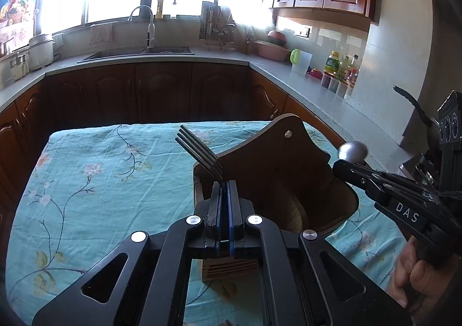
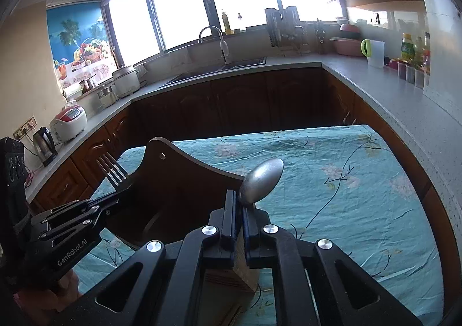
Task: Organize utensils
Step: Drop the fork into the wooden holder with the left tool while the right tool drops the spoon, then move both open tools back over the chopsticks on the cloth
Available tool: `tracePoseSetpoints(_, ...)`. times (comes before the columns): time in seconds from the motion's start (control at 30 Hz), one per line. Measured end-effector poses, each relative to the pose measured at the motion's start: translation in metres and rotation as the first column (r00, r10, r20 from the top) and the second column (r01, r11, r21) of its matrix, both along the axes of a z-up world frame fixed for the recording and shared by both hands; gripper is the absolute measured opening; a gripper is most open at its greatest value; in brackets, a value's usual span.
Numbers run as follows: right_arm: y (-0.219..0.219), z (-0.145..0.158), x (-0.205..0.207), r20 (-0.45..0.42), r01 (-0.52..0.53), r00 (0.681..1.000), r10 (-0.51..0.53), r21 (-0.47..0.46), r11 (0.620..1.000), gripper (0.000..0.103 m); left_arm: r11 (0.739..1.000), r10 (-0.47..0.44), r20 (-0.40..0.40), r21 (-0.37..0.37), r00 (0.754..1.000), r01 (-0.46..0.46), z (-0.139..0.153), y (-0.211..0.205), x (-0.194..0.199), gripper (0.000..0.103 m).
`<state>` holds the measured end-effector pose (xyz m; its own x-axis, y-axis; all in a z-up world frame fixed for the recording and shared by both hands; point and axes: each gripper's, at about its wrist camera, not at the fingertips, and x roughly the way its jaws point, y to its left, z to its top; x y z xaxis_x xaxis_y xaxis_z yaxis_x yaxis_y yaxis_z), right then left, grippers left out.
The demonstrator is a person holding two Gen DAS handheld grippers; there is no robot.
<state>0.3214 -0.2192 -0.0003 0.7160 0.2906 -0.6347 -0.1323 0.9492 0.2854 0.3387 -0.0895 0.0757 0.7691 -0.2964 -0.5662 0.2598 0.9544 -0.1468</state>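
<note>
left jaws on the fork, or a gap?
Touching. The left wrist view shows the left gripper shut on the fork, its neck pinched between the jaws above the wooden holder.

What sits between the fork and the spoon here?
The wooden utensil holder, its tall back panel rising between the fork and the spoon. The right wrist view shows it best.

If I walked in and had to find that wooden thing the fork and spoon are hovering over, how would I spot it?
Look for the table under the teal floral cloth in the middle of the kitchen. On its near side stands a dark wooden holder with a tall curved back and a metal rivet near the top. It is the only wooden object there; the fork and spoon are metal.
</note>
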Motion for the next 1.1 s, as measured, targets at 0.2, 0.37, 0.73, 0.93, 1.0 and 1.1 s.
tracePoseSetpoints(0.2, -0.007, 0.006, -0.006, 0.004, 0.013, 1.000, -0.013, 0.032, 0.999, 0.028, 1.000, 0.012, 0.048, -0.010, 0.999, -0.012, 0.017, 0.007, -0.019, 0.037)
tracePoseSetpoints(0.37, -0.022, 0.011, -0.019, 0.015, 0.051, 0.999, -0.053, 0.079, 0.996, 0.047, 0.998, 0.056, 0.067, -0.013, 0.996, -0.055, 0.022, 0.022, -0.038, 0.060)
tracePoseSetpoints(0.73, -0.042, 0.021, -0.085, 0.086, 0.135, 0.985, -0.150, 0.161, 0.978, 0.101, 0.980, 0.194, 0.044, -0.048, 0.980, -0.192, 0.007, 0.083, -0.101, 0.089)
tracePoseSetpoints(0.93, -0.045, 0.012, -0.120, 0.061, 0.162, 0.982, -0.177, 0.200, 0.966, 0.102, 0.971, 0.232, -0.006, -0.067, 0.973, -0.232, -0.010, 0.104, -0.134, 0.090)
tracePoseSetpoints(1.0, -0.044, 0.009, -0.132, 0.048, 0.166, 0.983, -0.179, 0.204, 0.965, 0.102, 0.969, 0.237, -0.019, -0.066, 0.971, -0.238, -0.018, 0.107, -0.146, 0.089)
tracePoseSetpoints(1.1, -0.044, 0.001, -0.148, 0.024, 0.169, 0.984, -0.177, 0.203, 0.965, 0.102, 0.970, 0.232, -0.043, -0.062, 0.972, -0.234, -0.026, 0.108, -0.160, 0.089)
